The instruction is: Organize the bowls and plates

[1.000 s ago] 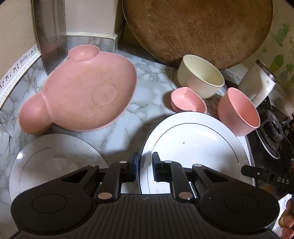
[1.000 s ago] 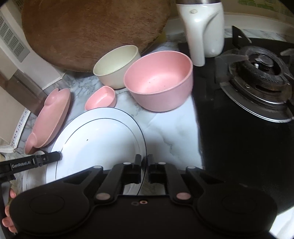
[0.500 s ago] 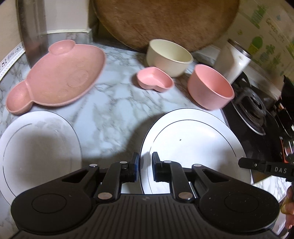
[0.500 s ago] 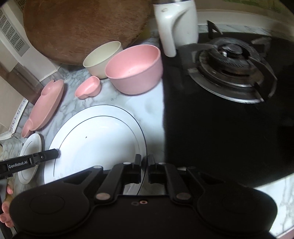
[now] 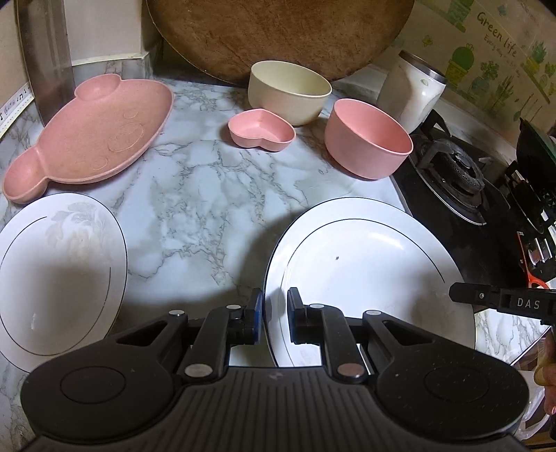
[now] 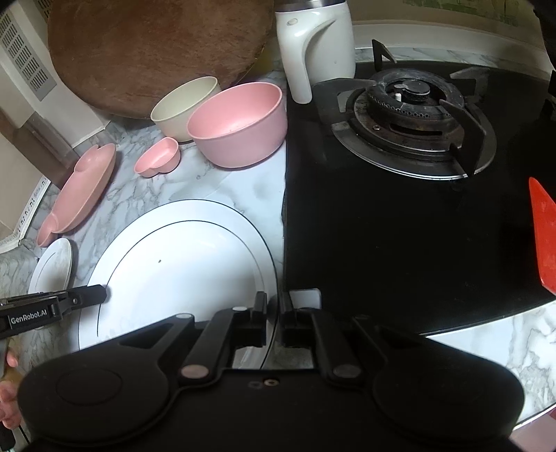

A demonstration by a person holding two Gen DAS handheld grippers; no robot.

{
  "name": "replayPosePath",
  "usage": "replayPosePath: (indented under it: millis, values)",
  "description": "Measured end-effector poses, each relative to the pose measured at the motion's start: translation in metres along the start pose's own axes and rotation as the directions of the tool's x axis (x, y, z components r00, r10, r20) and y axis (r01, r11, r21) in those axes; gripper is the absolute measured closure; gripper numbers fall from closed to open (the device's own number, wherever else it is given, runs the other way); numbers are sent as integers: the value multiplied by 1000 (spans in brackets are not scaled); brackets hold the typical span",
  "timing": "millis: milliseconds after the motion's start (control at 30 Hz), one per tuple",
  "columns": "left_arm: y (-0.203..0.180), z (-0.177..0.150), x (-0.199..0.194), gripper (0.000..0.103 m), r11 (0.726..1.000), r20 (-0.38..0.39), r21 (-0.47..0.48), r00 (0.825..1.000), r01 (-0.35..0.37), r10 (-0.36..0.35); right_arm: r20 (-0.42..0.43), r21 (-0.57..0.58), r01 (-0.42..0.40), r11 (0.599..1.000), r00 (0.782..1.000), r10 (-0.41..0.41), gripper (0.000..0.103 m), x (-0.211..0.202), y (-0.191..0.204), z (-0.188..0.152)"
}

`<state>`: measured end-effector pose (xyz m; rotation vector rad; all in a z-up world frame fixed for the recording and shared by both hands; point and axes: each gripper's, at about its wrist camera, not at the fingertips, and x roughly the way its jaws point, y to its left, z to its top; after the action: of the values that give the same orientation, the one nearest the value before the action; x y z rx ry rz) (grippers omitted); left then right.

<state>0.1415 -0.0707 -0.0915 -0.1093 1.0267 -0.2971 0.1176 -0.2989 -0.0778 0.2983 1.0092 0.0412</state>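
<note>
Left gripper [image 5: 274, 321] and right gripper [image 6: 272, 321] pinching opposite rims of large white plate [image 5: 368, 278], lying over marble counter [image 5: 208, 194] beside black hob [image 6: 399, 226], pink bowl [image 5: 368, 139] and cream bowl [image 5: 288, 92] sitting beyond, round wooden board [image 5: 278, 31] leaning against back wall.

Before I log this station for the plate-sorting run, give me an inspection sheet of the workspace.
Surface: marble counter, dry, beside a black gas hob.
Job's things: large white plate held at both sides; small white plate; pink bear-shaped tray; pink heart dish; cream bowl; pink bowl.
Clutter: white jug; red object at the edge.
Grippers: left gripper and right gripper each pinch the large plate's rim.
Cables: nothing seen.
Surroundings: round wooden board leaning on the wall.
</note>
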Motion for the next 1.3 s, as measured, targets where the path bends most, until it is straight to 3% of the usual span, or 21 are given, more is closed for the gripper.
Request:
replayPosePath:
  millis: [200, 433, 733, 1100, 1233, 1300]
  values:
    - [2, 1, 0, 89, 1000, -2, -1, 1000, -7, 7, 13, -18, 21, 1000, 1000, -21, 85, -3, 1, -2]
    - [7, -1, -11, 89, 1000, 20, -10, 1000, -21, 22, 65, -96, 100, 990, 993, -94, 83, -17, 11, -2]
    - [3, 1, -41, 89, 1000, 99, 18, 995, -23, 21, 131, -201, 53, 978, 991, -27, 78, -39, 44, 2]
    - [18, -5, -79, 88, 998, 200, 19, 978, -68, 63, 154, -290, -29, 957, 985, 77, 64, -43, 99, 1]
    - [32, -8, -93, 73, 996, 235, -20, 968, -81, 84, 163, -330, -51, 943, 980, 110, 56, -42, 120, 0]
    - [40, -11, -98, 55, 995, 248, -36, 964, -90, 97, 170, -358, -60, 932, 977, 128, 50, -42, 131, -1]
